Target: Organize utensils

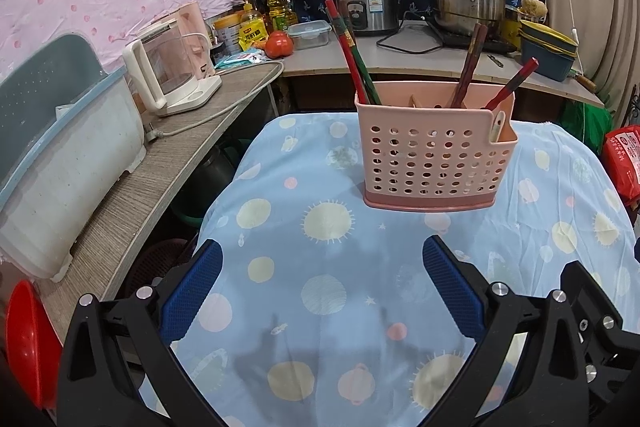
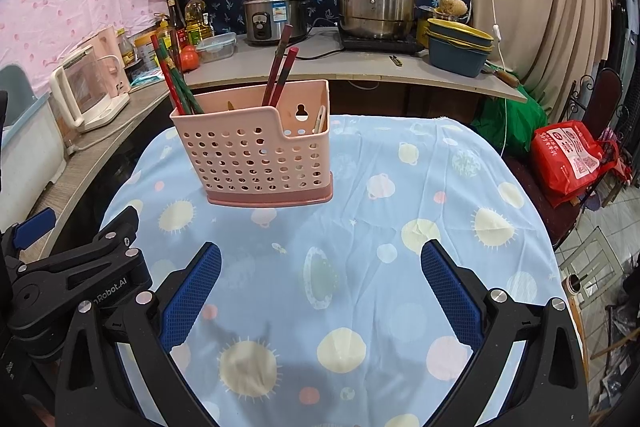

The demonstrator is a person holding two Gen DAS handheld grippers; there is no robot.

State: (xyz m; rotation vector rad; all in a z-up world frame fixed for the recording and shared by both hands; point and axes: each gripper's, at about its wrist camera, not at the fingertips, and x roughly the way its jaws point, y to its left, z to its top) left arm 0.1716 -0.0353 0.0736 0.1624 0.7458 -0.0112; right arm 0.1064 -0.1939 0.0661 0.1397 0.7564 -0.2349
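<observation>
Pink perforated utensil caddy (image 1: 434, 163) stands upright on the cloth-covered worktop (image 1: 320, 267), chopsticks (image 1: 352, 55) leaning in its compartments, prob. already sorted by type; left gripper (image 1: 322, 291) and right gripper (image 2: 320, 291) both hover spread wide w/ nothing between the pads, well short of the caddy; "Robot.AI" legible on left gripper's body in right wrist view.

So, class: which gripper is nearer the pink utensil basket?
Left, though only slightly. The left gripper sits nearly straight before the pink utensil basket; the right gripper is off to its right. Both are open, short of it.
</observation>
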